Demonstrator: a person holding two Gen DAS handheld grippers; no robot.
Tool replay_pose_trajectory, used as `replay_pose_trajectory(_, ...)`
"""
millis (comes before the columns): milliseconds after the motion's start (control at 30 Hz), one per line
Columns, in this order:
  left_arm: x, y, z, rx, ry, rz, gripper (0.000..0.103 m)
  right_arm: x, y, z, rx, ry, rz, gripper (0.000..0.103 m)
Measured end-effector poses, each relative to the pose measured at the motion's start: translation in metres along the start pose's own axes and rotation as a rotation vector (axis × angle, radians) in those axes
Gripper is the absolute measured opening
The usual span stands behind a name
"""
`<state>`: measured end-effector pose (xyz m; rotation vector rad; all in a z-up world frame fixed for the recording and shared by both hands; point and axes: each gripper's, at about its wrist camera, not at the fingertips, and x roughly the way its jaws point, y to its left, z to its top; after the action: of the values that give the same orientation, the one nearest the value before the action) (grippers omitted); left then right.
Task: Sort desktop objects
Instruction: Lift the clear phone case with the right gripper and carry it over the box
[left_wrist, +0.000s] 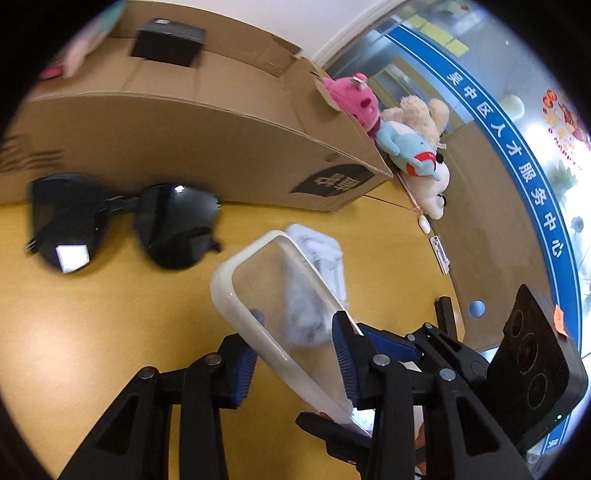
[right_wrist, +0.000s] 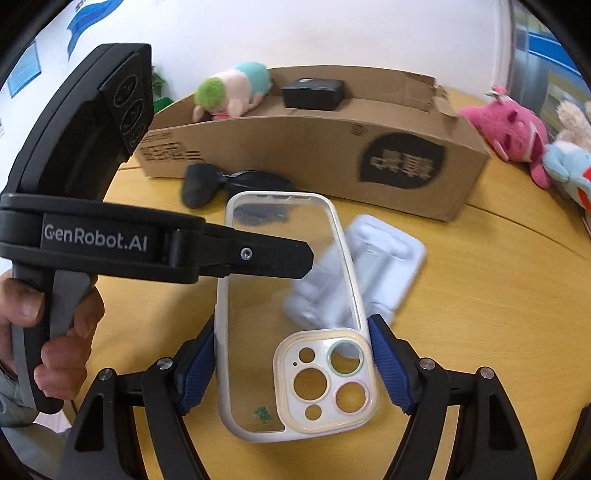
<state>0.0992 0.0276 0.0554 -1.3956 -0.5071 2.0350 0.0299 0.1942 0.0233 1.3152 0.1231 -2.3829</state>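
Observation:
A clear phone case (right_wrist: 280, 295) with a white rim is held above the yellow table (right_wrist: 480, 295). My right gripper (right_wrist: 291, 365) is shut on its camera end, blue pads against both long edges. My left gripper (left_wrist: 295, 354) is shut on the same case (left_wrist: 273, 306) at its other end; it shows in the right wrist view as a black arm (right_wrist: 258, 256) across the case. Black sunglasses (left_wrist: 122, 218) lie folded on the table by the cardboard box (left_wrist: 192, 147). A white plastic tray (right_wrist: 384, 258) lies on the table under the case.
The long open cardboard box (right_wrist: 332, 147) holds a small black box (right_wrist: 314, 94) and a plush toy (right_wrist: 232, 92). Pink, blue and cream plush toys (left_wrist: 406, 140) lie at its right end. A glass wall stands beyond the table's edge.

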Motion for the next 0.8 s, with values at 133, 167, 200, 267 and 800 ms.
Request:
replay_pose_trajectory(133,-0.022,0.028,-0.02,-0.071,0.004,0.013,0.035,0.011,0.03,0.004,-0.06,0.028,0.069,0.075)
replay_pose_trajectory(167,-0.023,0.035,-0.025,-0.095,0.01,0.025,0.035,0.015,0.04,0.001,-0.077,0.04,0.078,0.075)
replay_pose_trajectory(200,-0.023,0.041,-0.03,-0.113,0.018,0.037,0.035,0.023,0.049,0.0,-0.093,0.06,0.087,0.075)
replay_pose_trajectory(267,-0.025,0.051,-0.037,-0.157,0.016,0.025,0.035,0.035,0.064,-0.006,-0.114,0.104,0.096,0.076)
replay_pose_trajectory(800,-0.061,-0.019,0.011,0.058,-0.073,-0.049,0.004,0.0,0.075,0.029,-0.09,-0.023,0.077,0.072)
